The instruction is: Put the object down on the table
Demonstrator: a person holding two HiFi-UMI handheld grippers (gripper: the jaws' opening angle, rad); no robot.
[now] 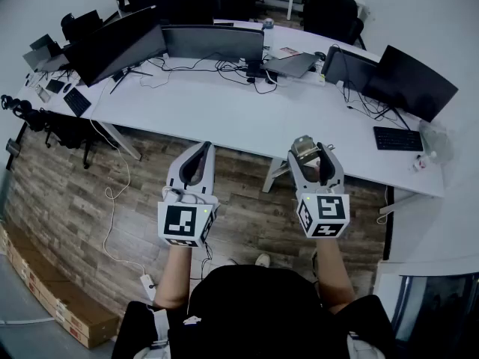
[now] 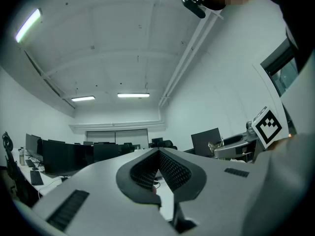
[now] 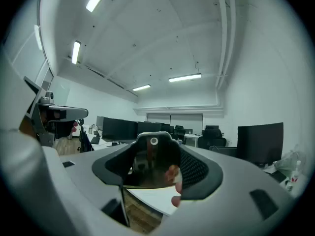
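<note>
Okay, my right tool (image 1: 314, 151) clamped on shiny object (image 3: 152, 163), held in air, short of surface (image 1: 224, 114) edge. Left tool (image 2: 158, 152) closed, empty. I'd reach forward over surface, lower until object touches, then release gently.

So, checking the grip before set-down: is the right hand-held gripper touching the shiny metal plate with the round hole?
Touching. The right gripper view shows the shiny metal plate wedged between the jaws of the right hand-held gripper, its edges against both.
</note>
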